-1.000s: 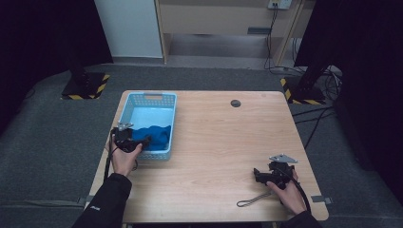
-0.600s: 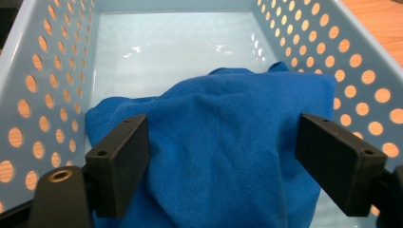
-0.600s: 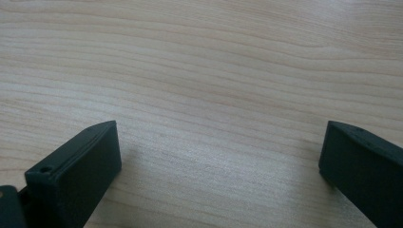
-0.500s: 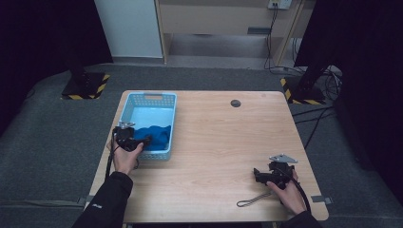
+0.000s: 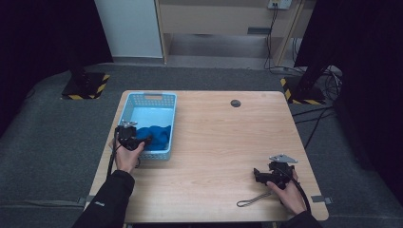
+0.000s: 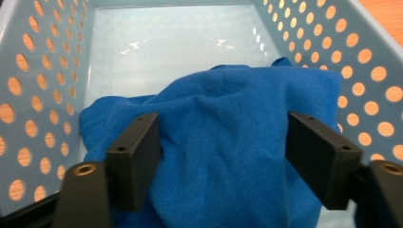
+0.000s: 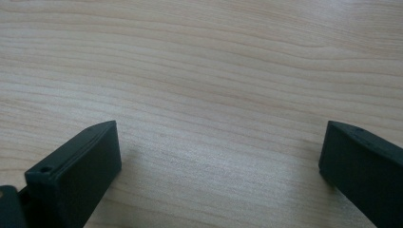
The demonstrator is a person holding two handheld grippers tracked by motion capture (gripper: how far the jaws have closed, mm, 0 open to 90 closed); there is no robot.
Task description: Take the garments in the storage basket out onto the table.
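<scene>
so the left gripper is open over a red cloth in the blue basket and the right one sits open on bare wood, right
Nearly, but the cloth is blue, not red, as the left gripper view shows. Otherwise you have it: the left gripper is open with its jaws either side of the cloth inside the blue basket, and the right gripper is open over the bare wooden table.

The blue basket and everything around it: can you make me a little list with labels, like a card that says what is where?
basket: light blue plastic basket with round holes, at the left part of the table
inside basket: crumpled blue cloth, at the basket's near end; far end bare
table: light wooden table
left gripper: black left gripper, jaws open on either side of the cloth, not closed on it
right gripper: black right gripper, jaws open above bare wood at the table's near right
other: small dark round disc near the far edge
</scene>
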